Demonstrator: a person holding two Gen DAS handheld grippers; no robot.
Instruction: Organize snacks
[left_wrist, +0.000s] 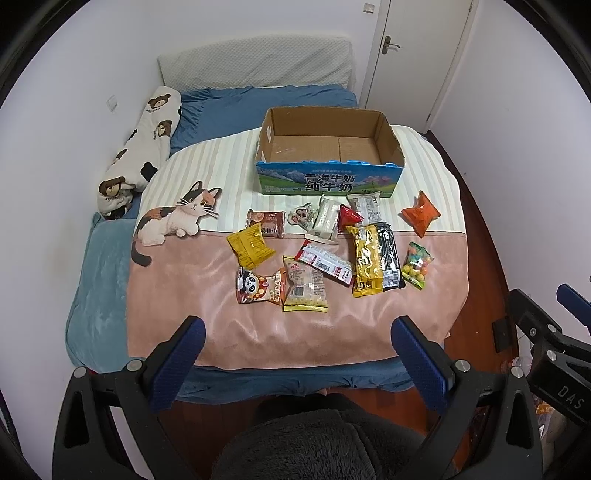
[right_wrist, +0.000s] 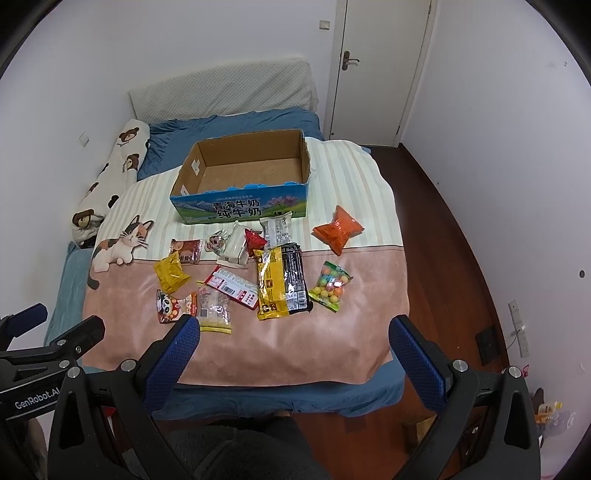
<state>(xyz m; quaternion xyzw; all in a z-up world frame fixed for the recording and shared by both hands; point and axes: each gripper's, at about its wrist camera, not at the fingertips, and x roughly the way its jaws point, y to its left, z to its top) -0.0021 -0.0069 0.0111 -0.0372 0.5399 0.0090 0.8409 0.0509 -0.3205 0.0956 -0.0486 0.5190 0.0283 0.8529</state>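
Observation:
Several snack packets lie scattered on a blanket (left_wrist: 207, 295) over the bed, among them an orange bag (left_wrist: 421, 213) (right_wrist: 337, 229), a candy-ball bag (left_wrist: 417, 264) (right_wrist: 330, 285), a long yellow packet (left_wrist: 365, 260) (right_wrist: 271, 286) and a panda packet (left_wrist: 260, 286) (right_wrist: 171, 306). Behind them stands an open cardboard box (left_wrist: 328, 177) (right_wrist: 242, 206), with nothing inside. My left gripper (left_wrist: 297, 328) hangs open above the blanket's near edge, holding nothing. My right gripper (right_wrist: 295, 326) is open too, nothing between its blue fingers (right_wrist: 415, 354).
A bear-print bolster (left_wrist: 142, 147) lies along the left wall and a pillow (left_wrist: 255, 64) leans at the headboard. A white door (right_wrist: 384, 66) stands at the back right. Wooden floor (right_wrist: 450, 258) runs along the bed's right side. A person's lap in dark fleece (left_wrist: 317, 439) is below.

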